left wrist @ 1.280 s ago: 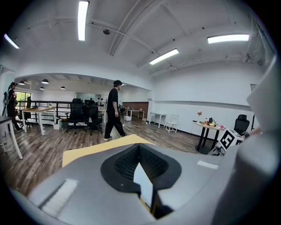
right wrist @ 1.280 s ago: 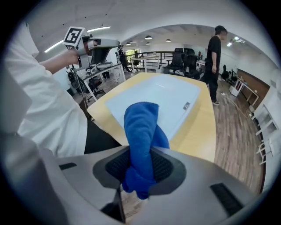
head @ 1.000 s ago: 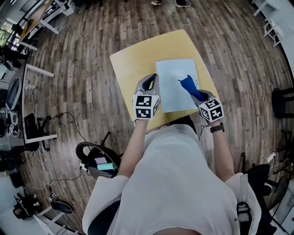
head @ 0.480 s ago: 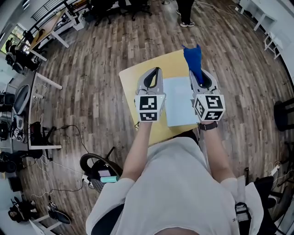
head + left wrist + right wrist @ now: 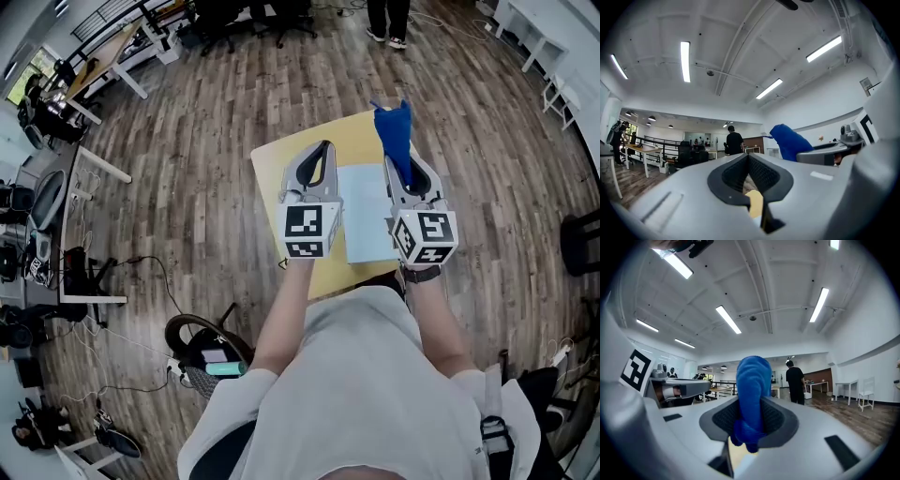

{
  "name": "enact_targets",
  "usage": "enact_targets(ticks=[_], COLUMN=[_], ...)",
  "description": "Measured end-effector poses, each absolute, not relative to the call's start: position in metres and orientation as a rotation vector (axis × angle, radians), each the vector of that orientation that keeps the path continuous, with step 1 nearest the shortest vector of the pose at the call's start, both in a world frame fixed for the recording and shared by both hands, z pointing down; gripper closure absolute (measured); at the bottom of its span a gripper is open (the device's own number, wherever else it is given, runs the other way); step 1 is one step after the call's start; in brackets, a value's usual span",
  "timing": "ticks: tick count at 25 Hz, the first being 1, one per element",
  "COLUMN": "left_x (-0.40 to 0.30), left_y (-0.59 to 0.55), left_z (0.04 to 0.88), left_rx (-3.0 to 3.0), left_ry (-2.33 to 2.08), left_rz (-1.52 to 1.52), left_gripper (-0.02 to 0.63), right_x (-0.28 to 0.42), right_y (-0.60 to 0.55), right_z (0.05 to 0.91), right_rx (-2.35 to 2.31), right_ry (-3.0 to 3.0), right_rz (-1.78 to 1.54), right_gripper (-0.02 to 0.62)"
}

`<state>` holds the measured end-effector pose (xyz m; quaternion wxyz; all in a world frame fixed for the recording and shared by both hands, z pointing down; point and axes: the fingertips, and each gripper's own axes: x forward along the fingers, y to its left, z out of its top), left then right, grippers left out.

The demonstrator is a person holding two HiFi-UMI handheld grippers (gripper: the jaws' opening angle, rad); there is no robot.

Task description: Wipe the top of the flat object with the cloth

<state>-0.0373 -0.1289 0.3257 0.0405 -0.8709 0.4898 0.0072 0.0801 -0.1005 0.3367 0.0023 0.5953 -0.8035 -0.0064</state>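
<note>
Looking down from the head view, we see the yellow table (image 5: 352, 139) on the wood floor below us, with the pale blue flat object (image 5: 366, 214) lying on its right half, partly hidden behind our two raised tools.

A second ago the right gripper was low over that sheet, with the cloth down at its surface. Now both grippers are lifted well clear and tipped up, so their own views show the ceiling lights and the far end of the room instead of the tabletop.

Our left gripper (image 5: 324, 150) has its jaws closed tip to tip with nothing between them (image 5: 748, 157).

Our right gripper (image 5: 405, 161) is clamped on the blue cloth (image 5: 394, 129), which bunches between the pads and sticks up past the tips (image 5: 752, 380). The same cloth shows off to the side in the left gripper view (image 5: 788, 143).

With the cloth off the sheet and held in the air, no wiping is under way. We judge that the stroke is either finished or paused. Any more wiping would mean bringing the right gripper back down until the cloth touches the flat object's top again.
</note>
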Motion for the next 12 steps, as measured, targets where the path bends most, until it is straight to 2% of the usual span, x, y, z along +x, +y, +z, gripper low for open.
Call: enact_targets(ticks=[12], left_x=[-0.06], left_y=[-0.096], left_z=[0.343], left_rx=[-2.711], left_ry=[1.524], left_rz=[0.046], left_gripper=[0.595], right_x=[0.08], right_y=[-0.064], right_z=[0.359], right_rx=[1.888], right_ry=[-2.416], right_rz=[0.0], right_gripper=[0.485])
